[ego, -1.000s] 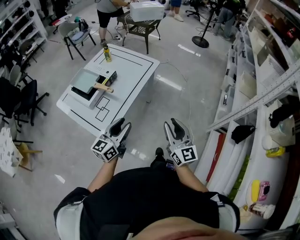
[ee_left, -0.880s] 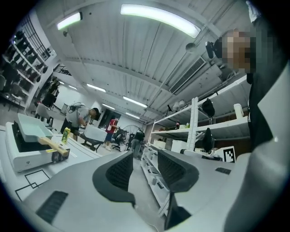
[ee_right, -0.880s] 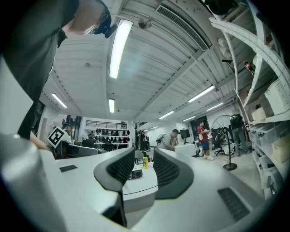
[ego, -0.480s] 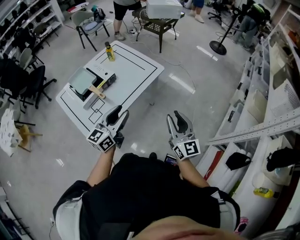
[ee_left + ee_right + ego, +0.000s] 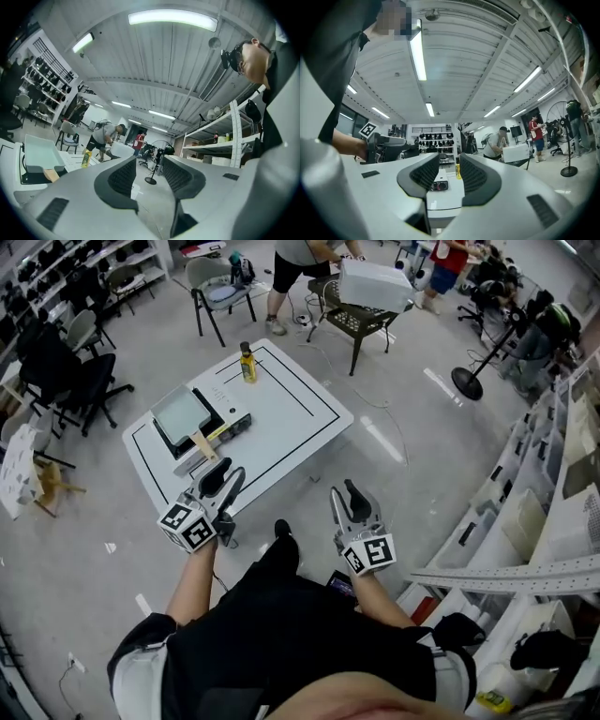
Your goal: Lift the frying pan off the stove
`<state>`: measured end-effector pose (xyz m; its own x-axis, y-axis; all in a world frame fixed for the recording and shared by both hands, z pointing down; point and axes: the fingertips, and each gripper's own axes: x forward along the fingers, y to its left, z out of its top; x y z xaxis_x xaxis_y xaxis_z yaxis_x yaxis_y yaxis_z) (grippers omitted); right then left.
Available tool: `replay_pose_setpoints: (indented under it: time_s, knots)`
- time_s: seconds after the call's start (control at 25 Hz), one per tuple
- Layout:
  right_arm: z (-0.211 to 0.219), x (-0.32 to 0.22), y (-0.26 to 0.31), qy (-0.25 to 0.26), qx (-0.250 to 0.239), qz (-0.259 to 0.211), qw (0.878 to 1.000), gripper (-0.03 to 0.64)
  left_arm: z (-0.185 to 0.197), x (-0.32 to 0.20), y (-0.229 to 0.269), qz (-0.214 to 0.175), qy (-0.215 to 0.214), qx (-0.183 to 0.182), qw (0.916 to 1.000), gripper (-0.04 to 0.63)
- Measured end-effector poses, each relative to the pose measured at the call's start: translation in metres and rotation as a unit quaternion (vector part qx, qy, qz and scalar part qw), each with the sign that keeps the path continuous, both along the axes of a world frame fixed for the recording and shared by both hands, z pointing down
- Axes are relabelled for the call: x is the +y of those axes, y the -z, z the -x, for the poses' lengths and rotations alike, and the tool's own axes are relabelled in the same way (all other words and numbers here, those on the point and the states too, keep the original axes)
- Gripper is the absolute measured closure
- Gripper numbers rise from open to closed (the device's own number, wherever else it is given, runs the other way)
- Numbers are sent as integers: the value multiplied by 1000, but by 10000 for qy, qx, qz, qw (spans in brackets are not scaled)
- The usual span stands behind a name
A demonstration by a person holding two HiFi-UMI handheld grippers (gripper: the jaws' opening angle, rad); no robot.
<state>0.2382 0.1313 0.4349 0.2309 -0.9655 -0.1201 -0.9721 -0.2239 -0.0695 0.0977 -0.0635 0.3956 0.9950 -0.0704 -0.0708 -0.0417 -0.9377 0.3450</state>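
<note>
Standing short of the table (image 5: 291, 418), I hold my left gripper (image 5: 223, 479) and right gripper (image 5: 344, 493) empty, jaws apart; the frying pan (image 5: 181, 415) sits untouched on the stove (image 5: 230, 426), far left.
</note>
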Motion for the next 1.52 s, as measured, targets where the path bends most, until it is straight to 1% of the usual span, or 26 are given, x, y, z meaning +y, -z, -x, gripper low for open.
replay_pose_setpoints:
  time_s: [0.12, 0.24, 0.36, 0.48, 0.56, 0.64, 0.72, 0.8, 0.84, 0.92, 1.04, 1.12, 1.16, 1.2, 1.24, 1.28, 1.32, 1.36, 1.44, 1.52]
  knots:
    - [-14, -39, 0, 334, 5, 53, 9994, 478, -5, -37, -9, 290, 264, -16, 9992, 413]
    - [-25, -86, 7, 757, 80, 80, 9971, 465, -8, -76, -22, 644, 409, -57, 9971, 413]
    - [-36, -137, 13, 1206, 121, 179, 9925, 463, -11, -114, -37, 852, 511, -222, 9948, 412]
    - [-46, -185, 20, 1683, 112, 263, 9853, 457, -13, -148, -47, 1041, 624, -379, 9919, 411]
    - [-48, -217, 20, 2013, -4, 309, 9790, 457, -13, -171, -53, 1191, 721, -436, 9893, 411]
    - [-48, -247, 16, 2356, -223, 398, 9708, 457, -12, -189, -59, 1390, 787, -450, 9861, 411]
    - [-45, -274, 12, 2707, -476, 510, 9601, 454, -11, -202, -65, 1610, 773, -433, 9830, 410]
    - [-36, -297, 7, 3083, -855, 602, 9455, 453, -8, -207, -73, 1779, 691, -511, 9803, 405]
    - [-30, -307, 4, 3291, -1127, 652, 9353, 453, -5, -208, -78, 1884, 646, -561, 9784, 403]
    - [-18, -321, -3, 3712, -1748, 779, 9086, 453, 1, -208, -89, 2276, 567, -502, 9708, 400]
    - [-11, -344, -12, 4181, -2544, 930, 8671, 451, 11, -218, -98, 2982, 559, -126, 9528, 394]
    - [-12, -362, -17, 4389, -3012, 977, 8409, 451, 18, -233, -102, 3383, 600, 182, 9389, 394]
    - [-12, -371, -20, 4484, -3262, 1023, 8259, 451, 21, -239, -106, 3579, 586, 346, 9313, 391]
    - [-11, -379, -26, 4578, -3522, 1112, 8087, 451, 24, -244, -113, 3743, 563, 450, 9245, 385]
    - [-8, -385, -34, 4665, -3782, 1253, 7898, 451, 28, -246, -122, 3861, 557, 455, 9197, 383]
    - [-4, -390, -44, 4746, -4030, 1439, 7692, 449, 32, -247, -133, 3963, 573, 384, 9155, 382]
    - [2, -394, -55, 4824, -4262, 1659, 7471, 448, 37, -246, -145, 4101, 612, 281, 9096, 380]
    - [10, -396, -66, 4898, -4466, 1898, 7243, 445, 42, -245, -157, 4273, 656, 173, 9016, 378]
    - [30, -399, -89, 5044, -4747, 2368, 6813, 440, 49, -244, -178, 4587, 642, 13, 8863, 374]
    - [52, -403, -108, 5204, -4932, 2736, 6412, 433, 49, -244, -193, 4790, 431, -45, 8767, 366]
